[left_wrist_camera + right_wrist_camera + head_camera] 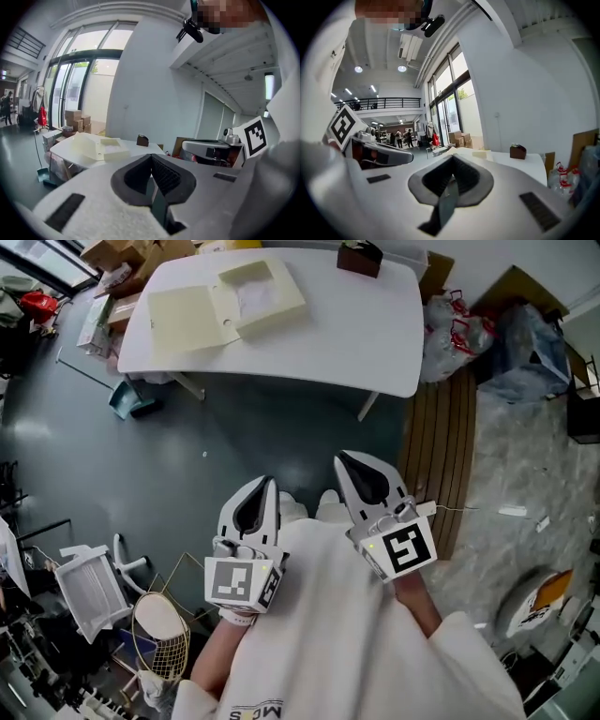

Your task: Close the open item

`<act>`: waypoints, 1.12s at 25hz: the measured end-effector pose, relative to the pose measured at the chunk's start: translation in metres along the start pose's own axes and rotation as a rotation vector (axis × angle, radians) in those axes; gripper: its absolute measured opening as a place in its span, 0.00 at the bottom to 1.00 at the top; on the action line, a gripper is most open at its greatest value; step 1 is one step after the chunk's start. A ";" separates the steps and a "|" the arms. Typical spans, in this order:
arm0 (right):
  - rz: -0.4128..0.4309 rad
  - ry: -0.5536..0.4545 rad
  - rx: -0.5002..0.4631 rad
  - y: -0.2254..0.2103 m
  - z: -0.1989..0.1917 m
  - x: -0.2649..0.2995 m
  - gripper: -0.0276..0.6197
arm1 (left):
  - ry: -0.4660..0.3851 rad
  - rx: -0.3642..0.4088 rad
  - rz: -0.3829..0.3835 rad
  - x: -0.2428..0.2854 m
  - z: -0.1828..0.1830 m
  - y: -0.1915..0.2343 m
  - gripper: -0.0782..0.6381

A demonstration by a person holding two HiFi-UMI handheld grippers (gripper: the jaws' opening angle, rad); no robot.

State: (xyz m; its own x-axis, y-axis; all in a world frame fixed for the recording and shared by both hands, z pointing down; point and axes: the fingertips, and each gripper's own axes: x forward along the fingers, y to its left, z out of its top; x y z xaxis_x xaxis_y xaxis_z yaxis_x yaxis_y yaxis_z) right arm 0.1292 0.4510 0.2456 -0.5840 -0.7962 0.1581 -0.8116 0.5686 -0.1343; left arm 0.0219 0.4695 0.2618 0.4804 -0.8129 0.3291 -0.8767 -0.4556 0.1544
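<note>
Here, both tools sit in the lower middle of the head view, side by side and close to the person's body. The left tool has its dark pads pressed together, with nothing between them. The right tool is the same (in its own view the pads meet along one seam). Neither touches anything. The cream hinged box lies open at the upper left of the frame, its lid flat out to the left, on the white table, well apart from both tools.
</note>
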 end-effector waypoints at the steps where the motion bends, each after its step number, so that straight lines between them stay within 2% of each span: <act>1: 0.007 0.005 0.009 0.003 -0.004 -0.002 0.06 | -0.003 -0.008 0.013 -0.005 -0.001 -0.001 0.15; 6: 0.074 -0.018 0.083 0.011 -0.001 -0.005 0.06 | -0.017 -0.016 0.053 -0.015 0.002 -0.002 0.15; 10: 0.093 0.014 0.028 0.013 -0.001 -0.006 0.06 | -0.033 -0.041 0.094 -0.021 0.001 0.007 0.15; 13: 0.089 0.045 0.027 0.005 -0.005 -0.009 0.06 | -0.040 -0.052 0.119 -0.021 -0.001 0.007 0.15; 19: 0.131 0.068 0.004 0.000 -0.011 0.005 0.06 | -0.032 -0.109 0.176 -0.017 -0.018 0.019 0.15; 25: 0.180 0.056 -0.029 -0.013 -0.003 0.047 0.06 | -0.104 -0.099 0.228 0.008 0.012 0.052 0.15; 28: 0.202 0.063 -0.042 -0.019 -0.007 0.088 0.06 | -0.142 -0.155 0.246 0.023 0.017 0.084 0.15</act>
State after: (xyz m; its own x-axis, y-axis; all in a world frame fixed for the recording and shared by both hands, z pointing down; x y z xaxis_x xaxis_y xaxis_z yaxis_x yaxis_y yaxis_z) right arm 0.0932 0.3712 0.2688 -0.7334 -0.6517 0.1934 -0.6775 0.7241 -0.1290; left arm -0.0403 0.4059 0.2664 0.2424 -0.9393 0.2428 -0.9551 -0.1871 0.2296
